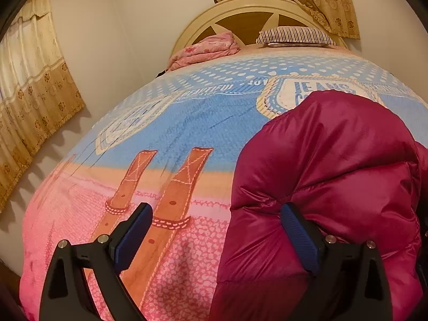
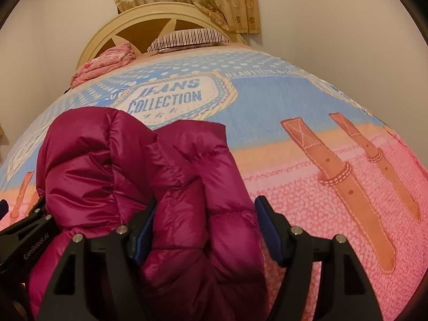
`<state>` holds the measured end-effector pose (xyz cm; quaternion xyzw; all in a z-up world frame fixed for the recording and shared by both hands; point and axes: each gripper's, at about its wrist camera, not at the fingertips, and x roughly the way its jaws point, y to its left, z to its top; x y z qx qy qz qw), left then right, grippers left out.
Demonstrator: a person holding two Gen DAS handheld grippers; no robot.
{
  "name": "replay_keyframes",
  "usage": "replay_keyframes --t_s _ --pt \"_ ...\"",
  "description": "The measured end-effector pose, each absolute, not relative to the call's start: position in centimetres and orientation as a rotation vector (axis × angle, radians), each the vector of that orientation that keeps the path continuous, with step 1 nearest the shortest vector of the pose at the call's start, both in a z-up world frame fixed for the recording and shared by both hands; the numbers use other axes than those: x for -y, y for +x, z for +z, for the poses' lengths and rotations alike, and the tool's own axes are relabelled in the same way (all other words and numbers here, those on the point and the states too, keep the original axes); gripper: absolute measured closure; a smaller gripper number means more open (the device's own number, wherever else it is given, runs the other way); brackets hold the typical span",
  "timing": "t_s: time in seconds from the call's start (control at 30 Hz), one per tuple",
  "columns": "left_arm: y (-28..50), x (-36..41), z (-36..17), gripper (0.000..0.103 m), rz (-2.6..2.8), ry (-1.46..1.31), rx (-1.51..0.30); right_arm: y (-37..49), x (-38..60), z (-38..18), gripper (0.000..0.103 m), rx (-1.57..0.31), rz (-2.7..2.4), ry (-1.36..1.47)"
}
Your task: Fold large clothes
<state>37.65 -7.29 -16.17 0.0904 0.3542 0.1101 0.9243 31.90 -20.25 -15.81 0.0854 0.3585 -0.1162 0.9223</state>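
Note:
A magenta puffer jacket (image 1: 329, 165) lies bunched and folded over on the bed's patterned cover (image 1: 187, 123). My left gripper (image 1: 216, 236) stands wide open at the jacket's left edge: its right finger (image 1: 299, 240) is over the jacket and its left finger (image 1: 133, 236) over the bare cover. In the right wrist view a puffy fold of the jacket (image 2: 192, 214) fills the gap of my right gripper (image 2: 207, 231). Its jaws stand part-way apart and do not pinch the fold, so the gripper is open. The left gripper's black body (image 2: 26, 230) shows at the jacket's left side.
At the head of the bed are a cream headboard (image 1: 240, 8), a striped pillow (image 1: 294, 36) and a bundled pink blanket (image 1: 206, 50). Curtains (image 1: 29, 85) hang along the walls. The bed cover (image 2: 334, 176) stretches flat to the jacket's right.

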Motion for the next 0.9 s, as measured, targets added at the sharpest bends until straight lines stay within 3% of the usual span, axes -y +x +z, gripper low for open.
replay_keyframes --t_s 0.9 --pt "38.5 6.8 -17.1 0.005 0.203 0.161 -0.767 32.9 20.5 -16.9 0.029 -0.801 -0.229 0.181"
